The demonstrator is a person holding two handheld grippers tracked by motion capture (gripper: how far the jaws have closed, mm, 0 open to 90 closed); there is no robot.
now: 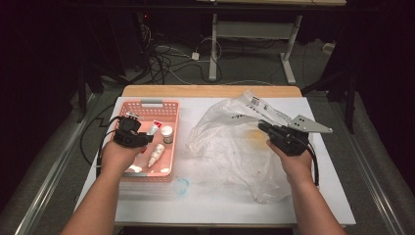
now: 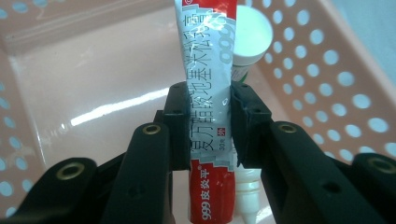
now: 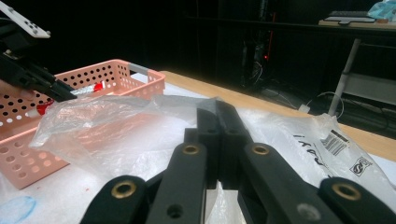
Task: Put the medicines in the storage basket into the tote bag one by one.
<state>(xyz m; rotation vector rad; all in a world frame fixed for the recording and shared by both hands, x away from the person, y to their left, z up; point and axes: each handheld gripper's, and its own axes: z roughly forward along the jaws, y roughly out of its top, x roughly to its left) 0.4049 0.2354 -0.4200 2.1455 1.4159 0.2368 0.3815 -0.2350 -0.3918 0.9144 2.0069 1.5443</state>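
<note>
Setting: white table [image 1: 220, 205] in a dark room, cables and desk legs seen on the floor beyond it.
Basket: pink perforated basket [image 1: 147, 105] is set at the table's left, within easy reach of the left hand.
Left gripper [image 2: 208, 123]: jaws are narrowed and clamped on the ointment tube [image 2: 208, 70]; the tube is gripped across its flat middle, probably so it can be carried out without slipping.
Tube place: it is held above the basket floor, over a white dropper bottle [image 2: 247, 191] and near a white-capped jar [image 2: 252, 32].
Tube look: flattened, red and white, printed with grey characters and "999".
Right gripper [image 3: 217, 109]: jaws are fully closed, a fold of the clear plastic bag [image 1: 235, 142] pinched between them at the table's right.
Reason judged: the bag edge appears to be held up so its mouth is kept open for the tube.
</note>
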